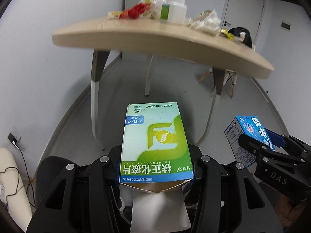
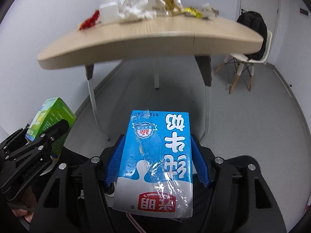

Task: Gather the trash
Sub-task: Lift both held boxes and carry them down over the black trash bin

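Note:
A green and white medicine box [image 1: 155, 141] with an open flap sits clamped between the black fingers of my left gripper [image 1: 155, 167], held above the grey floor. The blue and white milk carton [image 2: 157, 155], wrapped in clear film, is pinched between the blue pads [image 2: 200, 161] of my right gripper [image 2: 157, 163]. Each view shows the other hand: the right gripper [image 1: 258, 141] with the carton [image 1: 239, 134] at the right, the left gripper [image 2: 50, 136] with the green box [image 2: 52, 112] at the left. Both are below and in front of the wooden table [image 1: 155, 36].
On the table [image 2: 147, 38] lie a red wrapper [image 1: 136, 10], a white bottle [image 1: 175, 9], crumpled clear plastic [image 2: 136, 7], a brown bag [image 2: 167, 2] and a yellow wrapper [image 2: 191, 11]. A white chair with a black backpack [image 2: 252, 33] stands behind it at the right. A wall socket with a cable [image 1: 13, 137] is at the left.

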